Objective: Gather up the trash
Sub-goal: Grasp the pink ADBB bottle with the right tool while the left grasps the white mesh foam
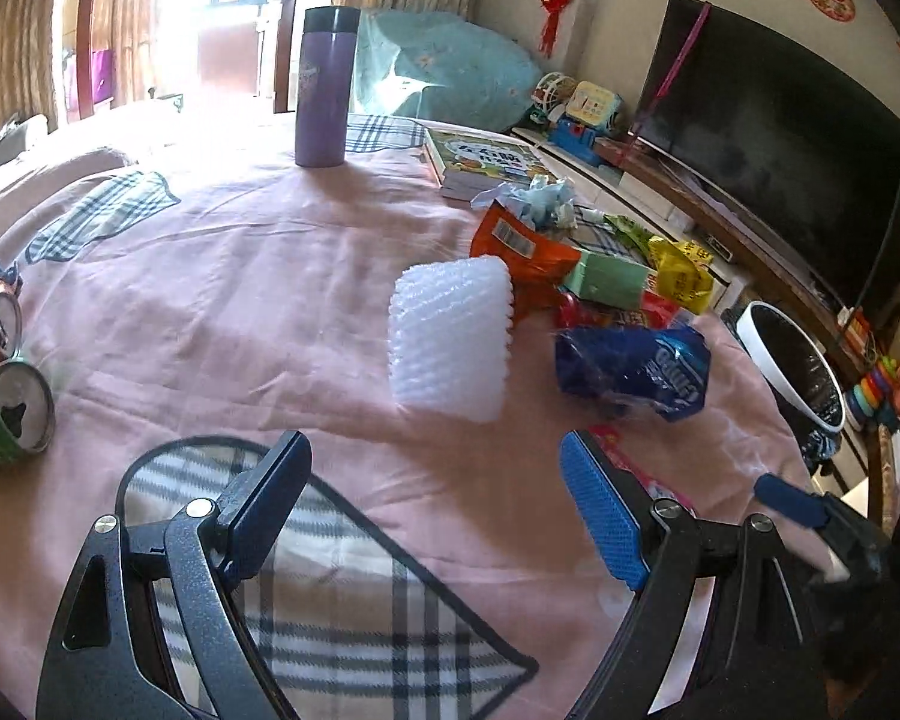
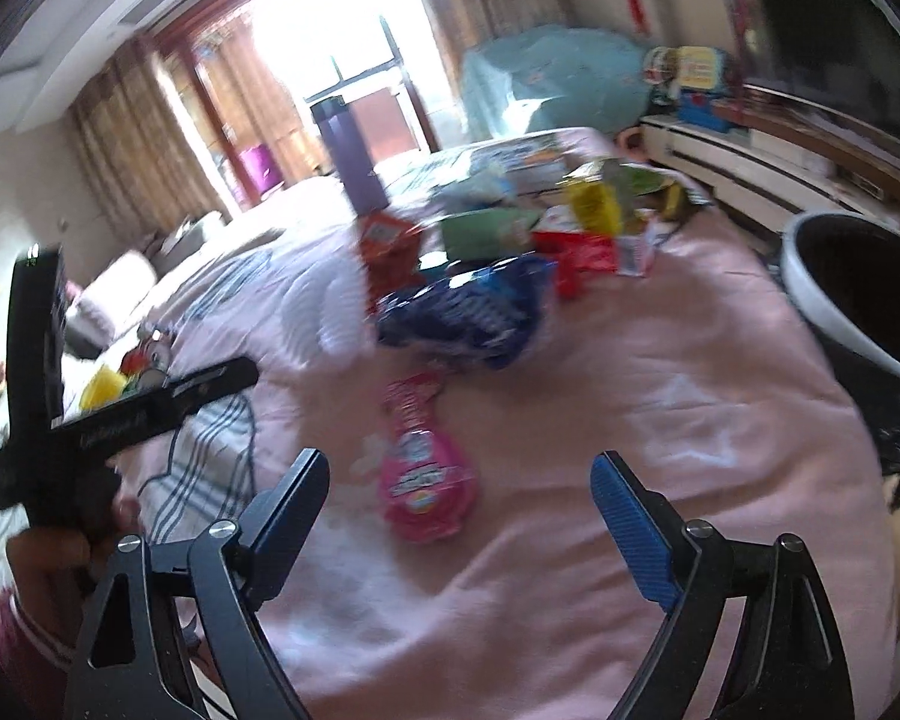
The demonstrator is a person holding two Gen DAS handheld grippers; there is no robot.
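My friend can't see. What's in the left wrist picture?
The open left gripper hovers empty over a pink bedspread. Ahead lie a white foam sleeve, a blue wrapper and more wrappers; two cans lie left, a lined bin right.

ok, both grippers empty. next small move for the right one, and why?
Probably ease the right gripper forward and down onto the pink wrapper: its jaws stand open and empty, the wrapper lies flat just ahead between them, and the bin is close on the right.

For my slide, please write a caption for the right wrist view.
Open right gripper over a pink wrapper on the pink bedspread, bin at right.
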